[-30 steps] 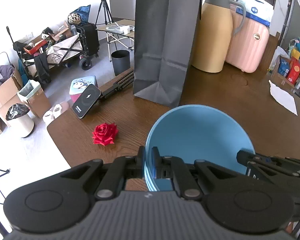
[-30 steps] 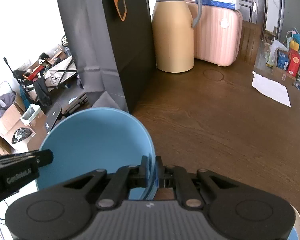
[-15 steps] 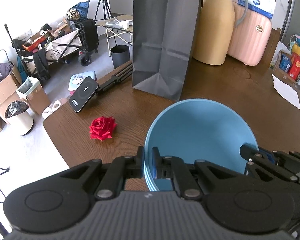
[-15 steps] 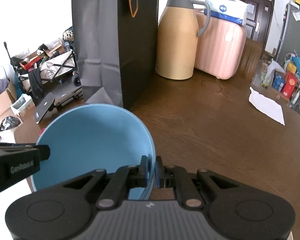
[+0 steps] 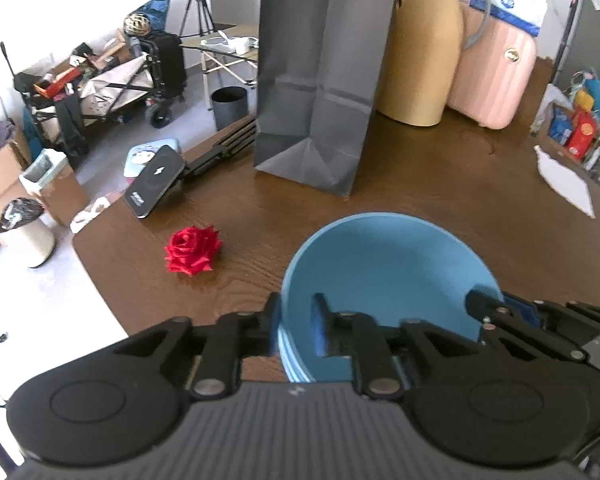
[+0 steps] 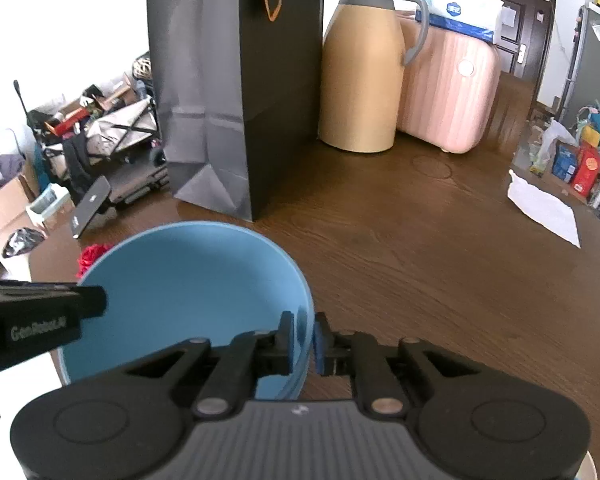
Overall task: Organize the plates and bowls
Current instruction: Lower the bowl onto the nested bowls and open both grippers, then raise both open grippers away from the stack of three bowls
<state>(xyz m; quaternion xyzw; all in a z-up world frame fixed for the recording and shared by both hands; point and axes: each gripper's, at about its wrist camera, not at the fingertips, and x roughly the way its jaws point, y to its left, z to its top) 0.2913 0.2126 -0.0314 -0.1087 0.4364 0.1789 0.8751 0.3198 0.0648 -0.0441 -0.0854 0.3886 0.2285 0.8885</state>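
1. Straddling the near-left rim of the round light-blue bowl, your left gripper has just been opening its jaws; in the left wrist view one finger stands outside the wall and one inside, with clear gaps on both sides, so nothing is pinched there.
2. Your right gripper sits on the opposite rim, in the lower middle of the right wrist view. Its jaws have just been opening a little; the rim runs between the fingers with a narrow gap showing, though motion blur makes it hard to say whether a pad touches.
3. The bowl occupies the lower centre of both views, over the dark brown wooden table. Thin pale edges under its near-left rim suggest it is nested on others, but you cannot tell for sure.
4. A red fabric rose lies on the table to the left of the bowl, apart from it.
5. A tall dark grey paper bag stands upright beyond the bowl, top centre, with a tan thermos jug just right of it.
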